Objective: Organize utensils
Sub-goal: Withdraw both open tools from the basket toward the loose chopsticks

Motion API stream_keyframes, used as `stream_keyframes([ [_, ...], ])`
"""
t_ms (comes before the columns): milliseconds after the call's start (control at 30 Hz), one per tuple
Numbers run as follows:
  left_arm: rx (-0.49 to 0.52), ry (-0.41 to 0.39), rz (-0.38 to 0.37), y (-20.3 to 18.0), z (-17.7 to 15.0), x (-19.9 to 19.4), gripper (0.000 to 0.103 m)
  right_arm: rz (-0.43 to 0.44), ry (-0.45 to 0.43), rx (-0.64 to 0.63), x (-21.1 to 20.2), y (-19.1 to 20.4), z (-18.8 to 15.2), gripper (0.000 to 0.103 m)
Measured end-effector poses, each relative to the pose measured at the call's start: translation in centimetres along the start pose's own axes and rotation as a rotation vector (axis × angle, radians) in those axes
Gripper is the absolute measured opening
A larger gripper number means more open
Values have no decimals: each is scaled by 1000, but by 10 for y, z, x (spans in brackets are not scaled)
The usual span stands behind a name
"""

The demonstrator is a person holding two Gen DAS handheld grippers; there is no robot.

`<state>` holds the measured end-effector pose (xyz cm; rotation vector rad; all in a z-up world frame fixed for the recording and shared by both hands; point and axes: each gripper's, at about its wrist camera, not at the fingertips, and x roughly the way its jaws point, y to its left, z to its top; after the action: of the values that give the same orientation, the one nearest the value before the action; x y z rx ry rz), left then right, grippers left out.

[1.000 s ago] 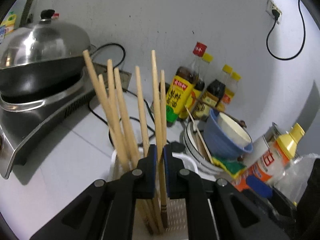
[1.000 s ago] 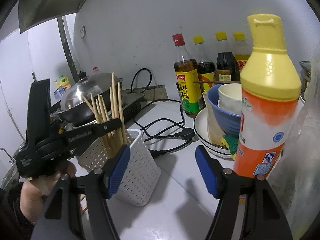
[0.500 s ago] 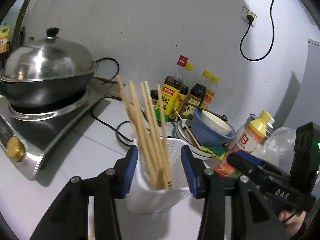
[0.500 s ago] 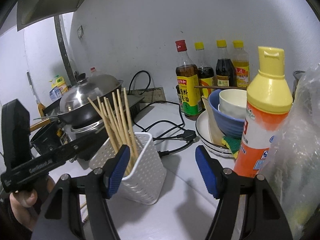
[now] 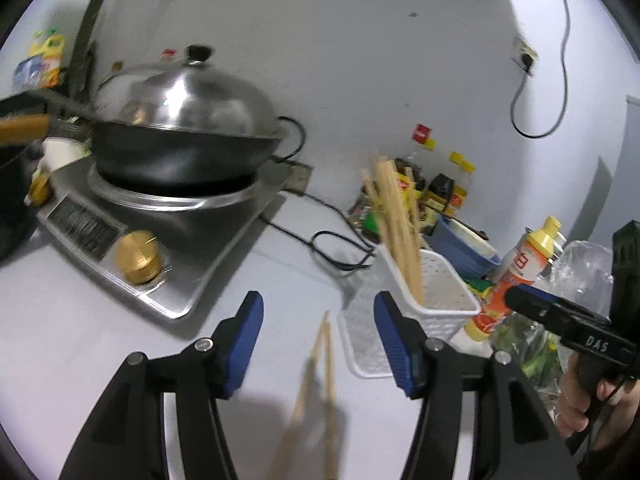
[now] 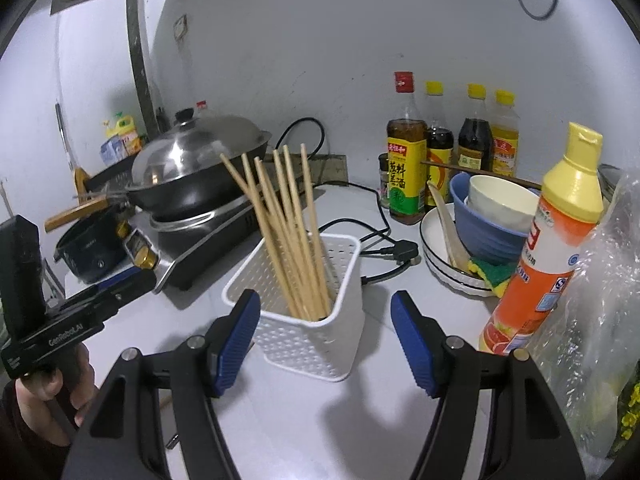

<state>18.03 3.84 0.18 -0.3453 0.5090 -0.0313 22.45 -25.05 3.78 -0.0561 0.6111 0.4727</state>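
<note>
A white perforated utensil holder (image 6: 308, 320) stands on the counter with several wooden chopsticks (image 6: 288, 220) leaning in it; it also shows in the left wrist view (image 5: 424, 296). Two loose chopsticks (image 5: 320, 376) lie on the counter between the open jaws of my left gripper (image 5: 318, 340), which holds nothing. My right gripper (image 6: 326, 344) is open and empty, just in front of the holder. The left gripper body (image 6: 60, 320) shows at the left of the right wrist view.
A lidded wok (image 5: 180, 128) sits on an induction cooker (image 5: 152, 240) at the left. Sauce bottles (image 6: 440, 152), stacked bowls on a plate (image 6: 480, 232), a yellow-capped detergent bottle (image 6: 548, 240), a plastic bag (image 6: 592, 312) and a black power cord (image 6: 380, 248) stand at the right.
My left gripper let go of a chopstick in the holder, opened, and pulled back left and down over the two loose chopsticks. My right gripper drew back a little.
</note>
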Motion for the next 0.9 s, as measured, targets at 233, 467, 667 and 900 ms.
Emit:
stream_keyframes([
  [233,-26,-6,25,39,-8,-20,57,-23,24,-36,2,26,-4,66],
  [467,-45,4,40,65,-21,-32,57,-28,59,-39,10,43,-15,66],
  [667,-59,14,44,80,-32,-40,57,-30,86,-69,15,59,-24,66],
  [900,-60,27,62,93,-46,-49,57,-25,123,-88,29,74,-40,66],
])
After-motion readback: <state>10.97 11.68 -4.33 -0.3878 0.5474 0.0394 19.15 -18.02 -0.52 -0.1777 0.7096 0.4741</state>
